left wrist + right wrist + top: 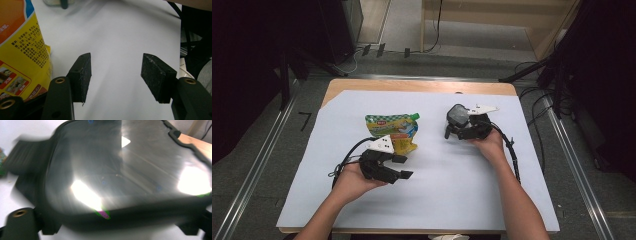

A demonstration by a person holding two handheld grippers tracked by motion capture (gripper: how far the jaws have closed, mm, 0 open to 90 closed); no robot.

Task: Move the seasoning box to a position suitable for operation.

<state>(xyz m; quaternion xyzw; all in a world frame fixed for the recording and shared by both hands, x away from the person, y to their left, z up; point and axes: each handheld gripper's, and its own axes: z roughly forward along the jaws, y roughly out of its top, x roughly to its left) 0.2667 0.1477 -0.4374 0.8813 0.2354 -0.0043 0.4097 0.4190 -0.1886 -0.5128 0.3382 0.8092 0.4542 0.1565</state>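
Two grippers out over a white sheet [437, 195] spread across the wooden bench [412, 86], one in each hand. Starting at the left of the high view: left hand [353, 181] low on the sheet, wrapped around the left gripper [404, 167], jaws pointing off to the right and standing well apart with nothing between them. Same story in the left gripper view, left gripper [116, 75] with both black pads spread over bare white sheet, clamped on nothing. Just above and beside that gripper in the high view, lying flat on the sheet: a spouted pouch [393, 131], yellow with a green-checked top and a green cap, close to the grey plate but clear of the jaws. Up close in the left gripper view, pouch [22, 50] hard against the left edge, printed yellow and orange, beside the left pad and not between the two. Farther right, well apart from the pouch: a dark glossy thing [457, 115] with a shiny grey face, right at the tip of the right gripper [455, 130], held by the right hand [488, 145], black cable [513, 152] trailing back along the forearm. In the right gripper view, dark glossy thing [112, 175] blurred and very near, spanning from jaw to jaw with bright glare on its face; pads hidden beneath it, so cannot tell whether clamped on it or merely around it.
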